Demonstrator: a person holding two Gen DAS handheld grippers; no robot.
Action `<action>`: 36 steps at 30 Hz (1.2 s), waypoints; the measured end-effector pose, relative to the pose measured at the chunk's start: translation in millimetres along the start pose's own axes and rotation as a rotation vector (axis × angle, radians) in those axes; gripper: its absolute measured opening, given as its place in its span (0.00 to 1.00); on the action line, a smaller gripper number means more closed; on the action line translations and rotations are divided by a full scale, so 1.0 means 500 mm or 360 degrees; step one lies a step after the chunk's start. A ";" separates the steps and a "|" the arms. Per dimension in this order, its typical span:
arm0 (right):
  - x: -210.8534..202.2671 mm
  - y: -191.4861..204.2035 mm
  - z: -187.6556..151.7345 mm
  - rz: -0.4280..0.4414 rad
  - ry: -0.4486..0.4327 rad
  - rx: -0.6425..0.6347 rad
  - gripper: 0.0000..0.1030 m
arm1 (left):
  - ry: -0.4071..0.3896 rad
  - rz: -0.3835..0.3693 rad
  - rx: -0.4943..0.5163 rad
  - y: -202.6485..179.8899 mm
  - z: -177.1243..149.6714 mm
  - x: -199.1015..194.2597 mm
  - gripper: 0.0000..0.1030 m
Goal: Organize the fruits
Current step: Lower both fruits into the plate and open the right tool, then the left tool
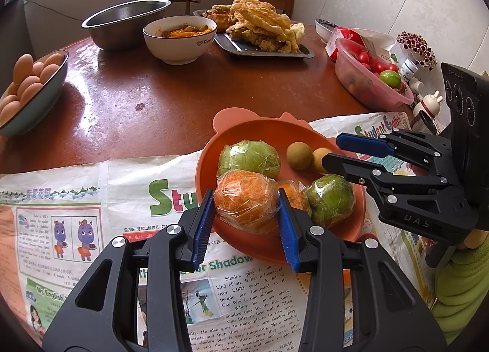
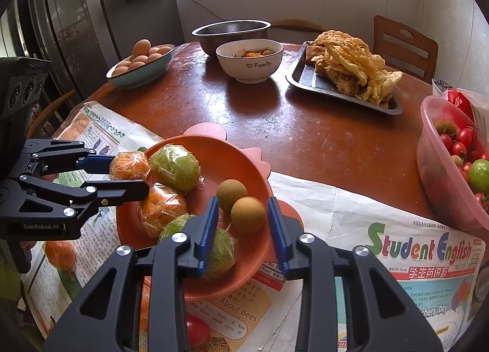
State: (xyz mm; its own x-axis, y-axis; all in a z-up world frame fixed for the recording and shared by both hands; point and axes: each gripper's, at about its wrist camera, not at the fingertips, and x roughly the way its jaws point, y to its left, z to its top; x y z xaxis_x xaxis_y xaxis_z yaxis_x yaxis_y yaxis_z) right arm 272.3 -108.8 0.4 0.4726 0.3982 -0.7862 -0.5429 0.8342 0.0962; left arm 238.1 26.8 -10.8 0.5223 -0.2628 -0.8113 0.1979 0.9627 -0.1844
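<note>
An orange plate on newspaper holds two wrapped green fruits, a second wrapped orange and two small brown round fruits. My left gripper is shut on a plastic-wrapped orange at the plate's near-left rim. My right gripper is open just above the plate, its fingers either side of the nearer brown fruit without touching it.
A pink tub of tomatoes stands at the right. An egg bowl, steel bowl, white bowl and tray of fried food sit farther back. An orange and a tomato lie on the newspaper.
</note>
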 end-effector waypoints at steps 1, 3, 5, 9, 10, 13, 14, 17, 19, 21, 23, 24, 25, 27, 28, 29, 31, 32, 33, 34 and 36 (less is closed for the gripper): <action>-0.001 0.000 0.000 0.0001 -0.0001 0.0002 0.36 | 0.0000 -0.0002 -0.0002 0.001 0.000 -0.001 0.31; -0.003 0.000 0.000 0.0003 -0.0005 0.0004 0.36 | -0.0001 -0.0001 -0.0003 0.000 -0.001 -0.001 0.31; -0.006 0.000 0.000 0.0001 -0.0009 0.0006 0.38 | -0.0001 0.0003 0.0000 -0.001 -0.001 -0.001 0.31; -0.012 0.000 -0.002 0.0001 -0.0017 0.0006 0.43 | -0.0001 0.0002 -0.0001 -0.001 -0.001 0.000 0.31; -0.014 0.001 -0.002 -0.0003 -0.0018 0.0007 0.44 | 0.0001 0.0004 0.0001 -0.002 0.000 -0.001 0.31; -0.018 0.001 -0.003 -0.0006 -0.0026 0.0008 0.48 | 0.0001 0.0005 0.0001 -0.002 -0.002 -0.001 0.31; -0.020 0.001 -0.004 -0.0009 -0.0027 0.0009 0.48 | 0.0000 0.0004 -0.0001 -0.001 -0.002 -0.001 0.31; -0.024 0.002 -0.004 -0.0011 -0.0033 0.0012 0.51 | 0.0000 0.0005 0.0001 -0.002 -0.003 -0.001 0.31; -0.025 0.001 -0.004 -0.0015 -0.0036 0.0013 0.53 | 0.0000 0.0004 0.0000 -0.001 -0.004 -0.001 0.31; -0.027 0.000 -0.004 -0.0017 -0.0038 0.0020 0.53 | -0.0003 0.0006 0.0002 -0.002 -0.004 -0.002 0.34; -0.029 0.000 -0.005 -0.0020 -0.0040 0.0020 0.53 | -0.0012 0.0016 0.0004 -0.003 -0.004 -0.007 0.37; -0.030 0.000 -0.004 -0.0020 -0.0041 0.0021 0.54 | -0.0015 0.0018 0.0004 -0.003 -0.004 -0.008 0.38; -0.031 0.000 -0.004 -0.0019 -0.0042 0.0021 0.54 | -0.0016 0.0020 0.0002 -0.002 -0.004 -0.010 0.38; -0.034 0.001 -0.003 -0.0019 -0.0046 0.0021 0.55 | -0.0015 0.0026 0.0001 -0.002 -0.005 -0.013 0.38; -0.035 0.001 -0.004 -0.0021 -0.0048 0.0022 0.57 | -0.0015 0.0027 -0.0001 -0.001 -0.005 -0.014 0.38; -0.036 0.001 -0.003 -0.0023 -0.0051 0.0022 0.57 | -0.0016 0.0028 -0.0002 -0.001 -0.006 -0.015 0.38; -0.039 0.002 -0.003 -0.0021 -0.0054 0.0022 0.58 | -0.0019 0.0030 -0.0002 0.000 -0.007 -0.018 0.40; -0.041 0.003 -0.002 -0.0022 -0.0058 0.0022 0.58 | -0.0021 0.0032 -0.0004 0.000 -0.006 -0.020 0.41; -0.043 0.004 -0.003 -0.0025 -0.0062 0.0022 0.59 | -0.0023 0.0036 -0.0005 0.000 -0.006 -0.021 0.42; -0.044 0.004 -0.003 -0.0025 -0.0065 0.0022 0.61 | -0.0026 0.0036 -0.0005 0.000 -0.007 -0.022 0.43; -0.048 0.006 -0.003 -0.0025 -0.0071 0.0023 0.62 | -0.0028 0.0042 -0.0010 0.000 -0.008 -0.024 0.46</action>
State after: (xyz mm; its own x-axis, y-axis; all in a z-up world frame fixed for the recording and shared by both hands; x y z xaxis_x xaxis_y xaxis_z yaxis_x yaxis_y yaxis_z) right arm 258.4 -116.5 18.6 0.5117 0.4011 -0.7598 -0.5251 0.8459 0.0930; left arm 228.6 30.3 -3.0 0.5420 -0.2385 -0.8058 0.1787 0.9697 -0.1668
